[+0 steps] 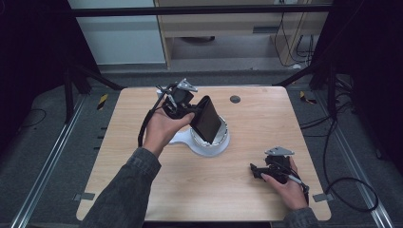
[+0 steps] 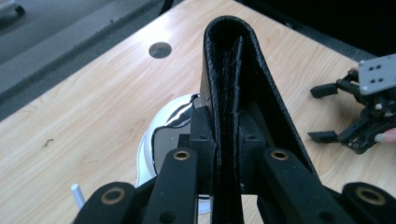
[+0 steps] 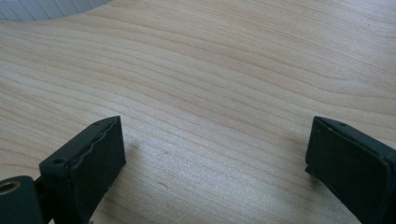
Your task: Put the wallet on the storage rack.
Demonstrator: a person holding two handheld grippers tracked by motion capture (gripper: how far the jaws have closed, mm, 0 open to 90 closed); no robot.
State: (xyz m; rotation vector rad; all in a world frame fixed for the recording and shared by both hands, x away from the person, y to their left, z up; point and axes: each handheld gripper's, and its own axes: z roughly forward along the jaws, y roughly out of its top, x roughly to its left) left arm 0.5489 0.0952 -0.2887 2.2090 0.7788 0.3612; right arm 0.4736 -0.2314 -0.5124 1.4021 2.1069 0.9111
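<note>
Nearest, at the near right of the wooden desk, the right gripper sits low over the desk surface in the person's right hand, pointing left. In the right gripper view its two black jaws stand wide apart with bare wood grain between them; nothing is held. A cable runs from it off the right edge toward the floor. Further in, at mid-desk, a white round base with a shiny inner rim rests on the desk; a short white tab projects from its left side. Directly above this base, the black leather wallet is held tilted, its lower end over the base's opening; whether it touches the rim cannot be told. The left gripper, carried by the person's left hand, is closed on the wallet: in the left gripper view both pads press the folded wallet from either side, fold edge pointing away from the camera, with the white base visible beneath and to the left. That same view shows the right gripper, jaws apart, on the desk at the right. The grey three-cornered plate sits on top of the left gripper at the far side of the hand. Farthest, a small dark round hole marks the desk near its far edge, right of the wallet.
</note>
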